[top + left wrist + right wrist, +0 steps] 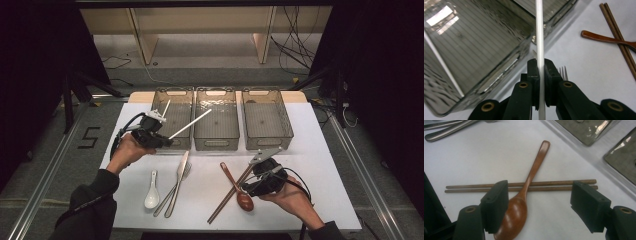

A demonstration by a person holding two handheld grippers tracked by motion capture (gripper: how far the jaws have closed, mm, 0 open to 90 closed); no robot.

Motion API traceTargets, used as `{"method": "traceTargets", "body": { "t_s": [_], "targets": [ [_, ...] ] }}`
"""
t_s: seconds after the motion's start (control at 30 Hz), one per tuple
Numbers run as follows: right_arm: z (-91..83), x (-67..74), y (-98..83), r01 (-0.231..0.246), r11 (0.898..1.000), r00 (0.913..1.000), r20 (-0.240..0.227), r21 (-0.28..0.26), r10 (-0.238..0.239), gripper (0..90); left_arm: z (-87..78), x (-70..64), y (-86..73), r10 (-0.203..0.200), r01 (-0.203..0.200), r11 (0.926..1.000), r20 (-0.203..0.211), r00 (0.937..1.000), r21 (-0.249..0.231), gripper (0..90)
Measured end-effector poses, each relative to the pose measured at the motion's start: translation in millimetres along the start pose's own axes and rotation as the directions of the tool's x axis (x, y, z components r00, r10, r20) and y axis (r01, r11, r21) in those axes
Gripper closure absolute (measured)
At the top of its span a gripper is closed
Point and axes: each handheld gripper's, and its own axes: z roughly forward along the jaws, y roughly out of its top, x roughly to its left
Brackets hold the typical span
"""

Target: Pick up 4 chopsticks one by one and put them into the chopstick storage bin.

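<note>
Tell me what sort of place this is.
Probably a lab bench set up for recording cutlery sorting: a white-topped table with three clear plastic bins, loose cables on the floor, and a person working with hand-held black grippers, the left gripper clamping a white chopstick.

Black digit "5" (89, 137) marked on grey floor left of table.

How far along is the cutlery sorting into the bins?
Done: one white chopstick already leans in the left bin.
In hand: the left gripper is shut on the second white chopstick, held over the bins; the right gripper is open above the wooden spoon and brown chopsticks.
Left: those, plus the white spoon, knife and fork on the table.
</note>
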Motion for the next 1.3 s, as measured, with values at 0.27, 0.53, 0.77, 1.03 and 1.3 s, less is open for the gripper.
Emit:
{"method": "traceTargets", "body": {
  "t_s": [0.27,0.53,0.77,1.03,1.3],
  "targets": [
    [0.5,0.6,-0.3,-0.001,1.0,1.0,-0.006,0.005,0.001,31.8,1.9,26.7,13.1,-0.077,0.076,0.9968,-0.062,0.9951,-0.022,85.0],
    [1.2,0.6,-0.6,0.002,1.0,0.9999,-0.011,0.006,-0.002,31.8,10.5,48.5,22.4,-0.141,0.14,0.99,-0.097,0.9852,-0.016,85.0],
    [1.0,1.1,-0.4,0.002,1.0,0.9999,-0.014,0.002,-0.002,32.2,17.4,59.0,27.7,-0.176,0.177,0.9842,-0.126,0.9762,-0.006,85.0],
    [0.6,0.9,-0.3,0.003,1.0,0.9999,-0.016,0.0,-0.003,31.8,27.7,69.8,28.5,-0.217,0.217,0.976,-0.155,0.9638,-0.018,84.9],
    [0.6,1.4,0.1,0.006,1.0,0.9998,-0.018,0.001,-0.006,31.7,41.9,77.2,29.4,-0.243,0.247,0.9691,-0.178,0.9536,0.0,84.8]
  ]
}}
